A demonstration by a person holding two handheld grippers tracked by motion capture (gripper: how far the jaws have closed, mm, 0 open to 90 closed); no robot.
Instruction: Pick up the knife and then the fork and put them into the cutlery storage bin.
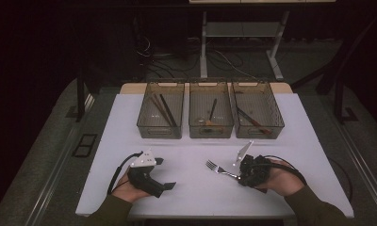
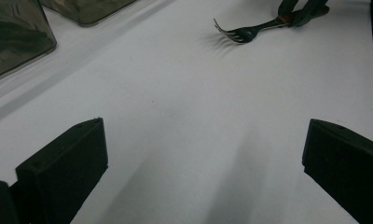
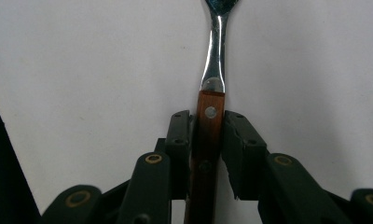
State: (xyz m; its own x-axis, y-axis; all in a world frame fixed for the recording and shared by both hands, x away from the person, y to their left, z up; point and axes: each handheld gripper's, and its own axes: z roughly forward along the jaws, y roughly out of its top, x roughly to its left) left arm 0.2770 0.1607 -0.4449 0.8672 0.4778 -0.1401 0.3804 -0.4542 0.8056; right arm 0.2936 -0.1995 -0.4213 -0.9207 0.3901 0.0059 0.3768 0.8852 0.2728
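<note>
Near right on the white bench [image 1: 196,141], the right hand-held gripper [image 3: 208,133] clamps the wooden handle of a steel fork [image 1: 217,168], tines pointing left. The left hand-held gripper [image 1: 164,175] rests near left, jaws spread wide and empty.

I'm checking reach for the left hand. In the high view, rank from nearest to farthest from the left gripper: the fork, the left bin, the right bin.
1. Fork: on the table to the left gripper's right, held by the right gripper.
2. Left bin: ahead, at the far edge.
3. Right bin: far right of the row.
</note>
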